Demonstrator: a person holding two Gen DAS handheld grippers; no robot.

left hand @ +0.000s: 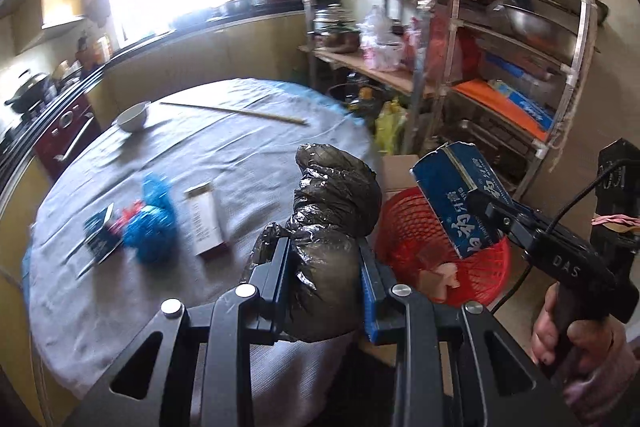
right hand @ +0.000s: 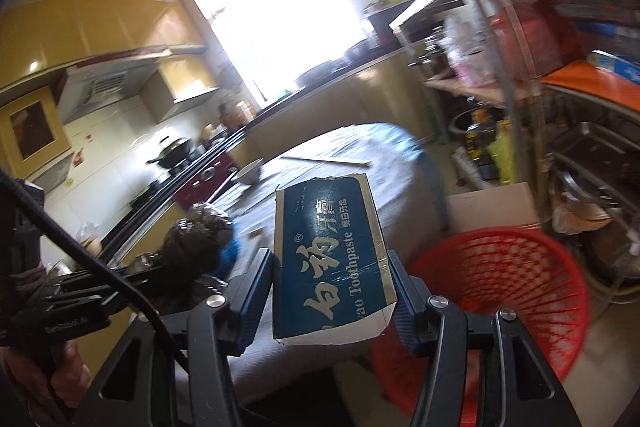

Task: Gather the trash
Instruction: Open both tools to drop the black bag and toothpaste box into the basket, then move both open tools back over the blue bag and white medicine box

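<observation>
My left gripper (left hand: 326,259) is shut on a crumpled black plastic bag (left hand: 332,211) and holds it above the table's right edge, beside the red mesh basket (left hand: 472,279). My right gripper (right hand: 330,275) is shut on a blue toothpaste box (right hand: 328,255), held in the air left of and above the red basket (right hand: 520,275). The box also shows in the left wrist view (left hand: 460,203), over the basket. The black bag shows in the right wrist view (right hand: 196,243) to the left. On the table lie a blue crumpled bag (left hand: 152,227), a white and red box (left hand: 206,223) and a dark packet (left hand: 98,235).
The round table with a grey cloth (left hand: 224,155) carries a white bowl (left hand: 134,117) and chopsticks (left hand: 236,111). A cardboard box (right hand: 492,207) stands behind the basket. A metal shelf rack (left hand: 520,67) full of kitchenware stands at the right. Counter and stove (left hand: 32,95) run along the left.
</observation>
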